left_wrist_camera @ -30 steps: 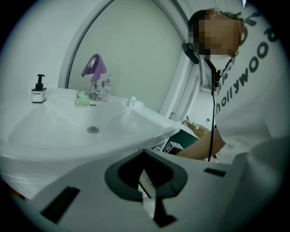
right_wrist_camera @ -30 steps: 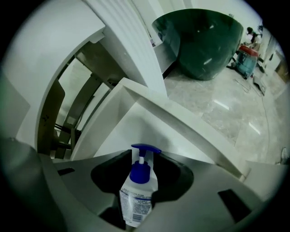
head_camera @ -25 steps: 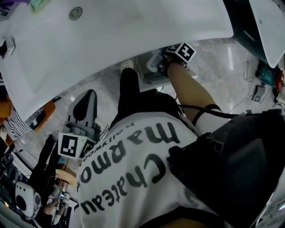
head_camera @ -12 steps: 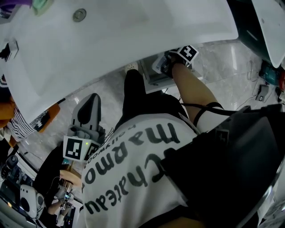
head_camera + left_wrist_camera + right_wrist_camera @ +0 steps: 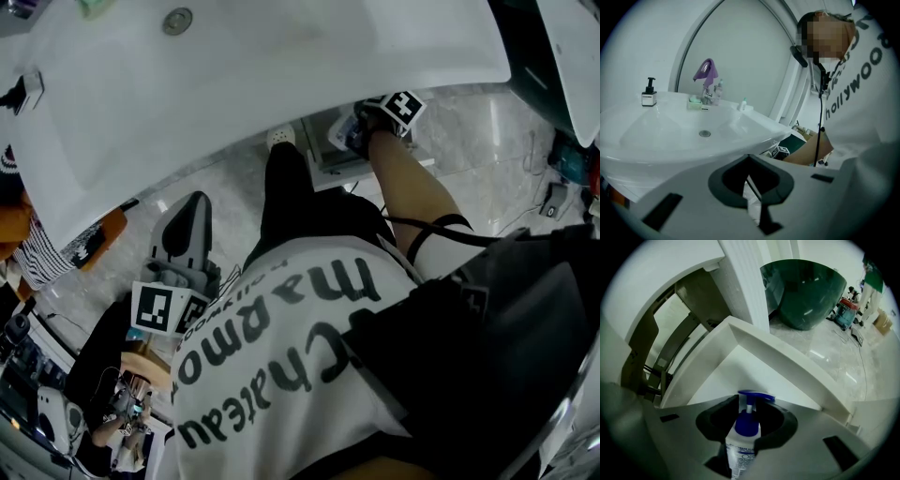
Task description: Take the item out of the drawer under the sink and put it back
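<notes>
Right gripper view: the pump bottle is seen clamped between the jaws of the right gripper, its white body gripped by the pads and its blue pump head projecting past the fingertips. The long axis of the bottle is laid along the line in which the gripper points, steeply downward, so the pump end is presented first. The jaws are held part-way apart by the width of the bottle and have just been drawn slightly closer on it. Directly beyond the pump head, the open drawer is shown, its white floor bare and its angled front rim running across just ahead of the bottle. The bottle is judged to be above the drawer and not yet resting in it; whether the pump touches the floor cannot be told.

In the head view, the right gripper is found under the edge of the sink, at the drawer, while the left gripper is kept well apart, beside the person's hip. The right hand is therefore much the nearer. In the left gripper view, the left jaws are seen pressed together with nothing between them.
</notes>
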A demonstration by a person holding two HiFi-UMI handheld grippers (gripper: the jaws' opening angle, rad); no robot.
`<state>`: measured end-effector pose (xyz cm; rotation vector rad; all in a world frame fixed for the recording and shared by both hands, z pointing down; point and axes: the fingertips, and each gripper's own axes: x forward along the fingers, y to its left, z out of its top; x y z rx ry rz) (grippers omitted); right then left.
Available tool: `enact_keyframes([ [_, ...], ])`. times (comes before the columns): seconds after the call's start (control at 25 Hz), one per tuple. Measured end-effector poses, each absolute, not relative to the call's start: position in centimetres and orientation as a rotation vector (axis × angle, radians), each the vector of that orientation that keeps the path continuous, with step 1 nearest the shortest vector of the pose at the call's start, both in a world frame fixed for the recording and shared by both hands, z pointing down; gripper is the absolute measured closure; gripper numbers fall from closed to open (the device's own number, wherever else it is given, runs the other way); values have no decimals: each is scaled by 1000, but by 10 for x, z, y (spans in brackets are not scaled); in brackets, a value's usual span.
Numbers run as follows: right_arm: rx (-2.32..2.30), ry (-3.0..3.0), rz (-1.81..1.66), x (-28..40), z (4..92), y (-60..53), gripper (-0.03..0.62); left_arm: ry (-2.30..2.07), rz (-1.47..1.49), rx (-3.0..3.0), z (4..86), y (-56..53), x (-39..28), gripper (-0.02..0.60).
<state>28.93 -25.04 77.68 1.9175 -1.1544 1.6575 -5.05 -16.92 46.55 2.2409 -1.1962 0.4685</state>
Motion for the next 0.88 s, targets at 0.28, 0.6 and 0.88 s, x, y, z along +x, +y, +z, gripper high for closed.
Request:
enact_keyframes([
  [0.28,1959,-1261,1694,280,758,-254,499,-1208,436,2261,456,-166,-56,574],
  [0.6,1957,-1418,1688,274,734,-252,500,-1211,400,2293,456,-158,-50,574],
  [0.88,1926,-1572,1517,264,707,-242,500,-1215,321,2265,459,-146,-43,574],
])
